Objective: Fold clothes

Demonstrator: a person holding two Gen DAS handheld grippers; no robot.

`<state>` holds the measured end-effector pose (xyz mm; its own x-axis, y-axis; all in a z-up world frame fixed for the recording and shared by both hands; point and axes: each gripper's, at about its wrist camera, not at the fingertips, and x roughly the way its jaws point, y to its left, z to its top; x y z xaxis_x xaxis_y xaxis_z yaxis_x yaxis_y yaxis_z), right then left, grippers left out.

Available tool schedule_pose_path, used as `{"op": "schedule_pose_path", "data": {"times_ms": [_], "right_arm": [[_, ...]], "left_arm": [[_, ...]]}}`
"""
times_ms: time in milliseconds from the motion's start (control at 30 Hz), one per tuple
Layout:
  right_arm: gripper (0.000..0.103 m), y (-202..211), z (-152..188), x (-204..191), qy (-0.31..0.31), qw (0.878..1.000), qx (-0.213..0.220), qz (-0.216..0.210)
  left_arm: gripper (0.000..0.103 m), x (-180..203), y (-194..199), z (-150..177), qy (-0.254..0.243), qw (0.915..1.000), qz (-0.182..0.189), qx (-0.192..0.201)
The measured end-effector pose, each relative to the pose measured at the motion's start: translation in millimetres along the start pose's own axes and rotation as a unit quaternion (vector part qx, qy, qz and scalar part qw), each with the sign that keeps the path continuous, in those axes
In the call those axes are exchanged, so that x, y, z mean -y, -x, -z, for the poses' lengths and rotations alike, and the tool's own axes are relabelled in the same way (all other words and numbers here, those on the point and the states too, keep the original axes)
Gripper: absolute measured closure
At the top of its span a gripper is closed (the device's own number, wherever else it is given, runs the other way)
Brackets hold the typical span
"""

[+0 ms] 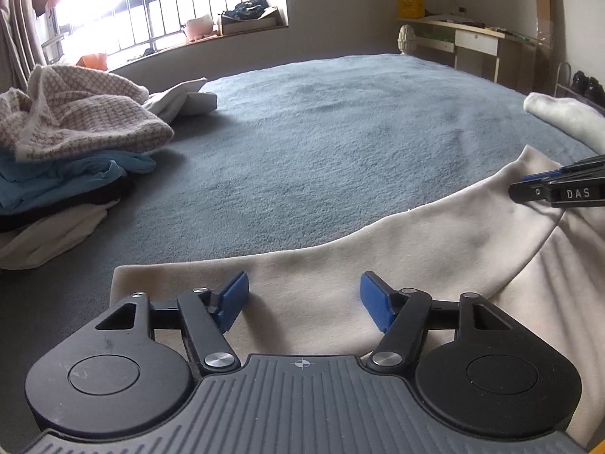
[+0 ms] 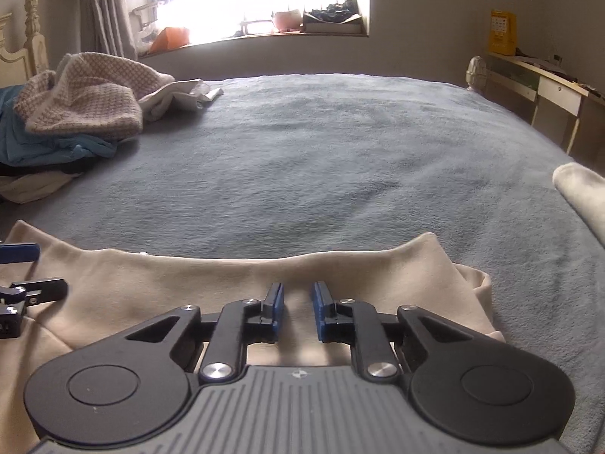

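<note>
The left gripper (image 1: 304,299) is open wide. Its two blue pads (image 1: 234,299) sit far apart with nothing between them. It is low over a cream cloth (image 1: 340,265), near the cloth's far edge at the left end.

The right gripper (image 2: 297,310) is open only a little. Its blue pads (image 2: 279,308) are close together, with a thin gap between them. No cloth is pinched in the gap. It is also over the cream cloth, near the far edge. In the left view the right gripper pokes in at 3 o'clock. In the right view the left gripper shows at 9 o'clock.

The cream cloth lies flat on a big grey-blue blanket (image 1: 340,121) and is at the near side, at 6 o'clock in both views.

At 9 to 10 o'clock sits a pile of clothes (image 1: 68,143), with a knitted pink-and-white one on top and a blue one under it. A white cloth (image 1: 559,113) lies at 2 to 3 o'clock. Farther back are a bright window (image 1: 151,11) at 11 o'clock and a desk (image 1: 472,38) at 1 o'clock.
</note>
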<state>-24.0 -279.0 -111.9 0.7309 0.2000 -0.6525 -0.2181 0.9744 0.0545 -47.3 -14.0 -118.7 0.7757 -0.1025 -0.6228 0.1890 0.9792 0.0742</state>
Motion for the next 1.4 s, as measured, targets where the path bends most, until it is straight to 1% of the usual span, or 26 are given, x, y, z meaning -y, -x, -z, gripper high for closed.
{"op": "schedule_pose_path", "data": {"times_ms": [33,67,100,167,233,267,333,500,533,633,733,800,833,933,1033,1067,1133,1233,1267,1333,1367,1400], "right_arm": [[0.087,-3.0,-0.9,10.8,-0.027,1.0,-0.001,-0.003],[0.094,-5.4,-2.1,20.8,-0.051,0.999,-0.002,-0.001],[0.1,-4.8,-4.1,26.5,-0.062,0.998,-0.003,0.018],[0.1,3.0,-6.4,33.1,-0.067,0.998,0.004,0.018],[0.1,9.5,-4.9,34.0,-0.052,0.998,0.007,0.029],[0.1,9.6,-2.1,37.9,-0.046,0.998,0.004,0.041],[0.103,8.3,3.4,55.0,-0.054,0.996,0.001,0.074],[0.102,30.8,4.5,108.1,-0.152,0.984,0.023,0.093],[0.102,34.0,4.8,114.4,-0.168,0.983,0.023,0.07],[0.1,32.9,6.4,127.8,-0.207,0.978,0.009,0.023],[0.099,22.1,8.8,141.8,-0.236,0.972,-0.011,0.02],[0.099,14.4,10.0,145.1,-0.242,0.97,-0.026,0.003],[0.099,11.2,10.4,146.2,-0.244,0.969,-0.033,-0.006],[0.099,10.1,7.4,141.9,-0.224,0.974,-0.025,-0.031],[0.099,8.3,2.6,142.4,-0.202,0.978,-0.024,-0.045],[0.101,9.7,2.4,145.3,-0.203,0.977,-0.018,-0.058],[0.101,13.3,1.6,151.7,-0.209,0.974,-0.009,-0.085],[0.101,7.3,0.7,155.3,-0.202,0.975,-0.033,-0.083],[0.101,7.7,3.2,158.2,-0.214,0.972,-0.033,-0.086],[0.101,11.5,7.6,165.3,-0.242,0.965,-0.025,-0.095],[0.099,14.4,10.5,170.3,-0.259,0.96,-0.018,-0.099],[0.099,16.6,13.7,175.8,-0.278,0.955,-0.012,-0.105]], "left_arm": [[0.039,-2.5,-0.8,1.2,0.005,1.0,0.0,0.003],[0.04,-4.5,-1.0,1.4,0.008,1.0,0.001,0.004],[0.041,-6.7,-1.4,1.3,0.011,0.9999,0.002,0.005],[0.04,-11.6,-3.0,1.6,0.02,0.9998,0.004,0.005],[0.037,-17.7,-6.7,2.8,0.034,0.9994,0.005,0.003],[0.034,-20.8,-8.6,3.4,0.041,0.9991,0.006,0.001],[0.032,-25.7,-11.8,4.6,0.052,0.9986,0.008,0.0],[0.027,-27.6,-15.3,7.5,0.055,0.9984,0.009,0.007],[0.026,-27.8,-15.9,7.8,0.055,0.9984,0.01,0.008],[0.024,-28.4,-17.6,8.6,0.057,0.9983,0.011,0.01],[0.022,-28.7,-19.2,9.2,0.058,0.9982,0.011,0.012],[0.021,-29.2,-20.0,9.4,0.058,0.9982,0.012,0.013],[0.021,-29.3,-19.9,9.6,0.059,0.9981,0.012,0.013],[0.021,-29.2,-19.7,9.8,0.058,0.9981,0.011,0.013],[0.021,-29.2,-20.3,9.6,0.058,0.9982,0.011,0.012],[0.021,-29.1,-20.2,9.6,0.058,0.9982,0.011,0.012],[0.021,-29.0,-20.1,9.1,0.058,0.9982,0.011,0.012],[0.022,-29.8,-14.9,3.4,0.049,0.9985,0.015,0.018],[0.022,-29.1,-12.1,-1.3,0.039,0.9988,0.018,0.024],[0.022,-24.5,-7.0,-18.7,0.006,0.9983,0.042,0.04],[0.021,-20.3,-6.7,-29.9,-0.008,0.9969,0.067,0.041],[0.021,-14.9,-8.0,-42.4,-0.02,0.9941,0.1,0.036]]}}
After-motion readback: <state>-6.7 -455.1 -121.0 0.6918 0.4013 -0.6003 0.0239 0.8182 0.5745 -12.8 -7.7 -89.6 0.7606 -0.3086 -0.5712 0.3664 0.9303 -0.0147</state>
